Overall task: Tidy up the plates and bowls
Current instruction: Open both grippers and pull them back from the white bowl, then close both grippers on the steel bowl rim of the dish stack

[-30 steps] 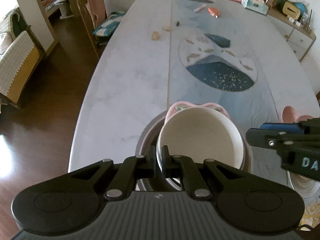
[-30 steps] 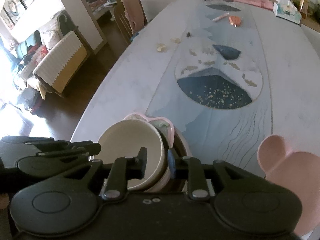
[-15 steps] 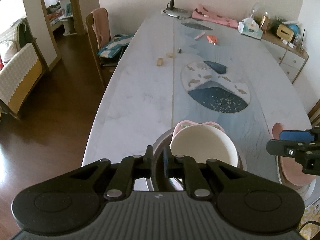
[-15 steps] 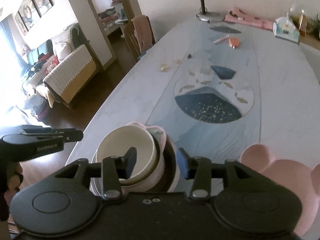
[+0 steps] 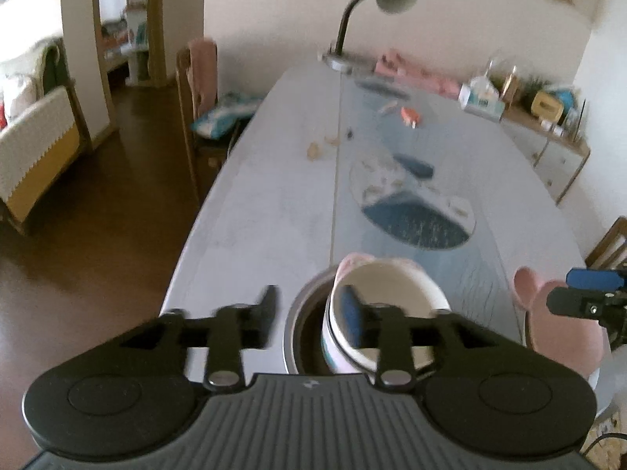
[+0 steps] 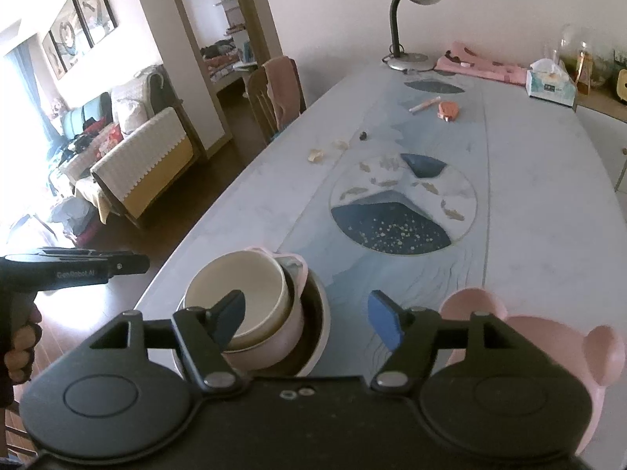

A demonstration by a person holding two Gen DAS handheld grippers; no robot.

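Stack position: I read a cream bowl (image 6: pixel 250 297) nested in a pink bowl (image 6: pixel 274 337), which sits in a metal bowl (image 6: pixel 319 329) near the table's (image 6: pixel 529 235) near edge, with a pink bear-eared plate (image 6: pixel 521 325) just beside it on the right. Left gripper (image 5: pixel 311 315): I see its jaws opening, straddling the stack's left rim without pressing it. Right gripper (image 6: pixel 309 319): I see its jaws opening, released, with nothing clamped between them.
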